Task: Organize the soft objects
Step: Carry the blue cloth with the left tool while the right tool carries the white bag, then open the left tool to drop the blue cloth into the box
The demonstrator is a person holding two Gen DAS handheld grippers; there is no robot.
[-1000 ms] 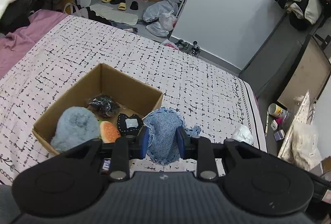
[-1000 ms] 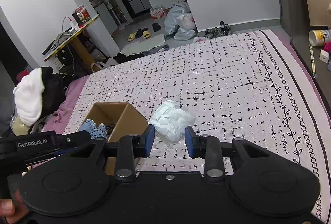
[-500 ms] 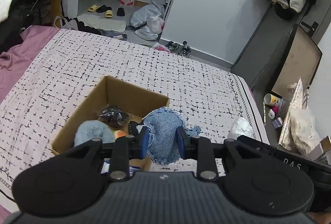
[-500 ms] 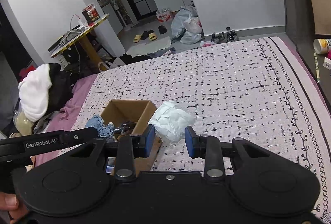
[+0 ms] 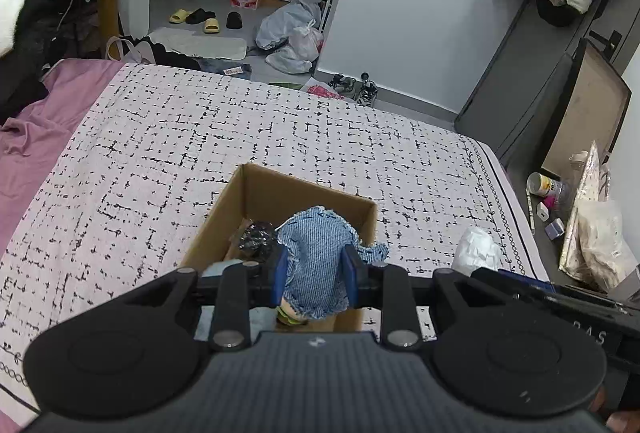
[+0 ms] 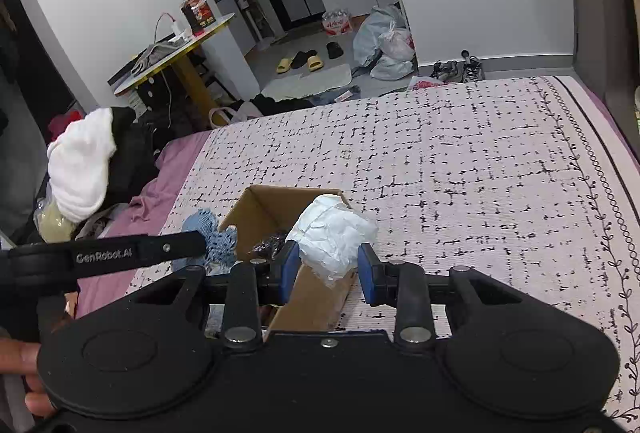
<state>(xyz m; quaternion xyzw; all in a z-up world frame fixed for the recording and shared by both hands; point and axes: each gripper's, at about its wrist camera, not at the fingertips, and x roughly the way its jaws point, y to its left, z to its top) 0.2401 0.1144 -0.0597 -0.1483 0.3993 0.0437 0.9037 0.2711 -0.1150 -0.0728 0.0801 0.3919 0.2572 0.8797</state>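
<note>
My left gripper (image 5: 314,277) is shut on a frayed blue denim piece (image 5: 316,257) and holds it above the open cardboard box (image 5: 304,193) on the bed. In the box lie a dark shiny bundle (image 5: 256,237) and other soft items, mostly hidden. My right gripper (image 6: 328,269) is shut on a white crumpled soft bundle (image 6: 334,237) and holds it over the box's right wall (image 6: 316,297). In the right wrist view the left gripper's arm (image 6: 120,255) and the denim piece (image 6: 212,237) show at the left. The white bundle also shows in the left wrist view (image 5: 476,251).
The bed has a pink-and-black patterned cover (image 5: 200,137) with a purple sheet (image 5: 36,113) at the left. A pile of white and dark clothes (image 6: 88,161) lies by the bed's left side. Small items sit on the floor at the right (image 5: 560,201).
Both grippers have risen and moved toward the box. The denim piece now hangs over the box's inside, and the white bundle has moved left to the box's right wall.
</note>
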